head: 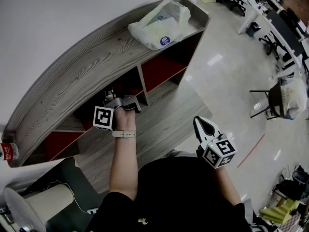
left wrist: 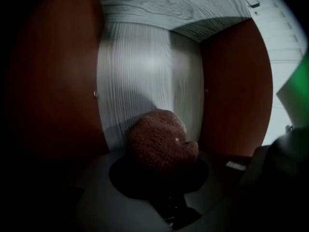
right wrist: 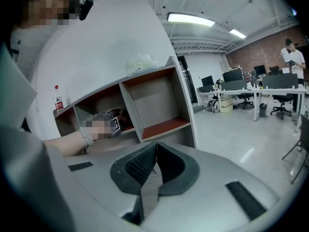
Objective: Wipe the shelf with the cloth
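Bunched reddish-brown cloth (left wrist: 161, 141) inside the grey shelf (head: 72, 76).

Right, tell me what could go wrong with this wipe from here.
The reddish-brown knitted cloth is bunched into a ball in the jaws of the left gripper, so it may slip out or wipe only a narrow strip. The red side panel sits close and could get knocked. A jolt might topple the red-labelled bottle on the grey wood-grain shelf.
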{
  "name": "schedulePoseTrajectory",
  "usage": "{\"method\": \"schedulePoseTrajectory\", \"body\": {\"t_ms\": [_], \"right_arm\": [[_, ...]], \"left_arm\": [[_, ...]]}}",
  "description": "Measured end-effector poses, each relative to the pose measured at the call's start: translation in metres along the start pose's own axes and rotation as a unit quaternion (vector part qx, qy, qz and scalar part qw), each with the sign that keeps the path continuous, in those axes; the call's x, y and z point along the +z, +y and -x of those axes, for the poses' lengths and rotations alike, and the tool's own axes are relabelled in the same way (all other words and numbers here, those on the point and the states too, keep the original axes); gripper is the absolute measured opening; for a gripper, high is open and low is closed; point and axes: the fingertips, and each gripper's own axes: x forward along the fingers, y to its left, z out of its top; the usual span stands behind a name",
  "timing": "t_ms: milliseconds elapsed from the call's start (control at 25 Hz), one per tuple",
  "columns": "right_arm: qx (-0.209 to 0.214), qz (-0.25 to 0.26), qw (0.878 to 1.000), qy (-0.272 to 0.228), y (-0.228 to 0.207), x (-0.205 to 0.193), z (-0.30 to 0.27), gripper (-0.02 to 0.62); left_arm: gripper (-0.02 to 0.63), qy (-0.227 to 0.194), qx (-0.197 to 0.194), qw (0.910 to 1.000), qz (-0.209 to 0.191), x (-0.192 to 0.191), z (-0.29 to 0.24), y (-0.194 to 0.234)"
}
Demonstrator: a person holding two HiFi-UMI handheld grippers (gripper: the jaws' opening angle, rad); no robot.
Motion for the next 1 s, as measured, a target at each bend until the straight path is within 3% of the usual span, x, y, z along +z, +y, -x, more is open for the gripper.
{"method": "schedulePoseTrajectory", "body": {"t_ms": [560,840,1000], "right_arm": [[0.088,0.023,0.996,0.025,0.055,-0.006,-0.039,-0.002],[0.113,0.031,0.993,0.03,0.072,-0.007,-0.05,-0.002],[0.113,0.03,0.993,0.028,0.071,-0.005,-0.051,-0.002]], "left_arm": [[0.08,-0.106,0.03,0.9932,-0.037,0.118,0.049,0.006],[0.08,-0.112,0.031,0.9926,-0.037,0.129,0.057,0.006],[0.078,-0.09,0.031,0.9947,-0.038,0.12,0.058,0.001]]}}
